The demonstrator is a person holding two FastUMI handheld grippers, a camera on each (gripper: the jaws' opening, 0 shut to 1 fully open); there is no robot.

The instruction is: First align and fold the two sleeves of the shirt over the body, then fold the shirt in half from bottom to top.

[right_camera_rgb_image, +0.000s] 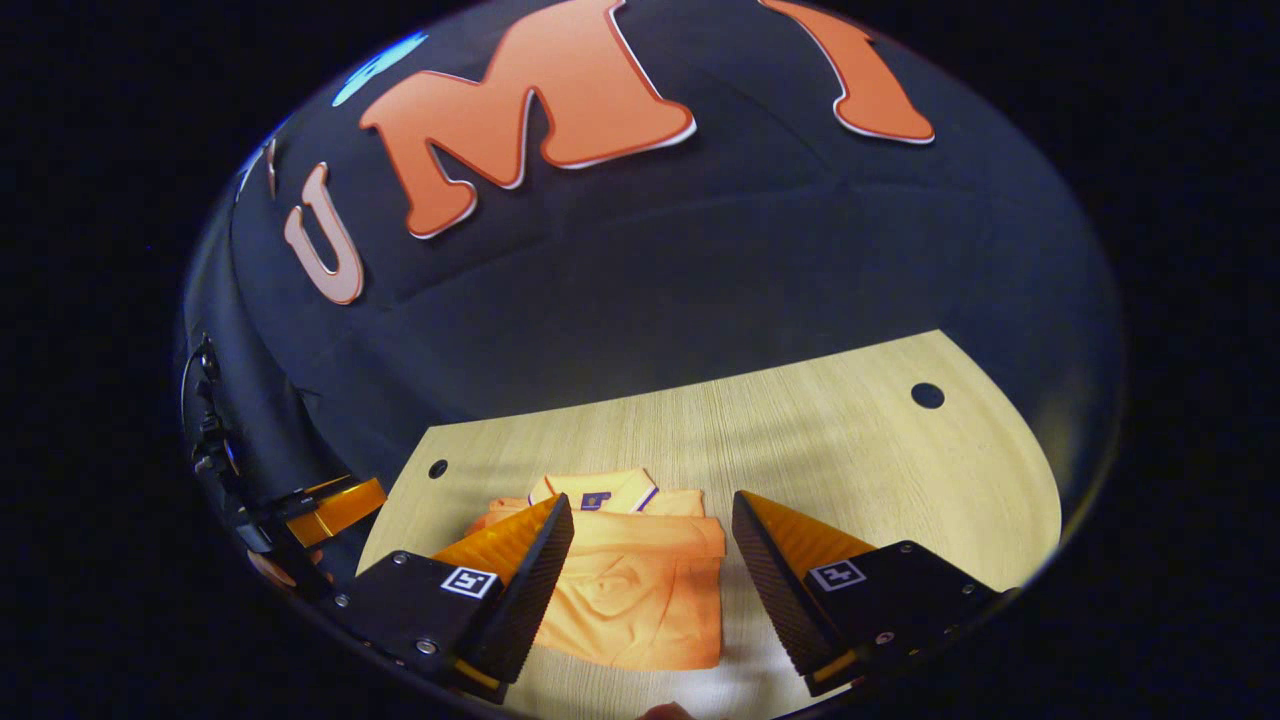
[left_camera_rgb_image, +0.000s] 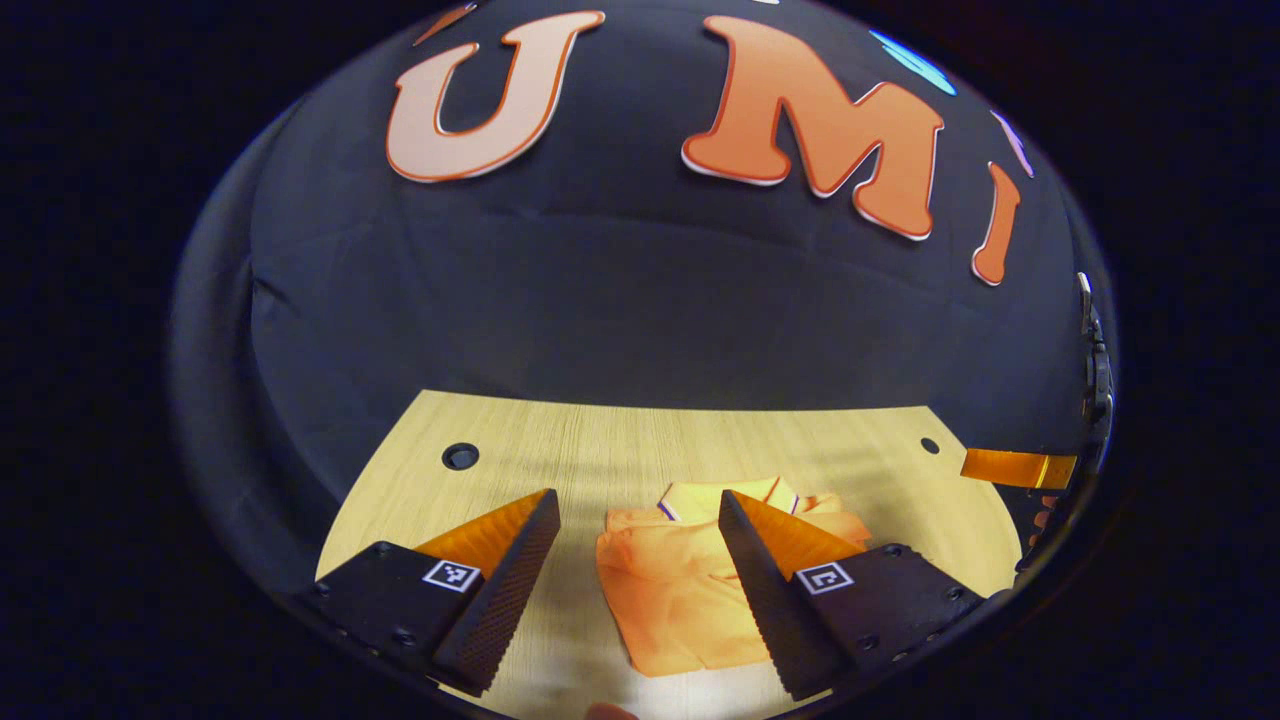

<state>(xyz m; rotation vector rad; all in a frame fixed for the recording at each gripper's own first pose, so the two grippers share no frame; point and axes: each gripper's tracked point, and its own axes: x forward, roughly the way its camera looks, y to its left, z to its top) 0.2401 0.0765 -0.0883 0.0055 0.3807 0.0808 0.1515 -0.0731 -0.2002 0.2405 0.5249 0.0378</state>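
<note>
One shirt point(left_camera_rgb_image: 680, 590) lies on one counter point(left_camera_rgb_image: 600, 440), folded into a compact bundle with a single collar showing. Two round holes pierce the counter, one point(left_camera_rgb_image: 460, 456) large and one point(left_camera_rgb_image: 930, 445) small. Two tools are present, the left tool point(left_camera_rgb_image: 638, 520) and the right tool point(right_camera_rgb_image: 652, 520), each with two fingers.

- Left gripper point(left_camera_rgb_image: 638, 560): wedge-shaped fingers with ridged inner faces, dark screwed blocks behind, each carrying a small square marker.
- Right gripper point(right_camera_rgb_image: 652, 565): matching build, same markers and screws.

pale wooden table point(left_camera_rgb_image: 560, 450) with round holes point(left_camera_rgb_image: 460, 456), perhaps cabling point(right_camera_rgb_image: 205, 420) at the booth's edge
</note>
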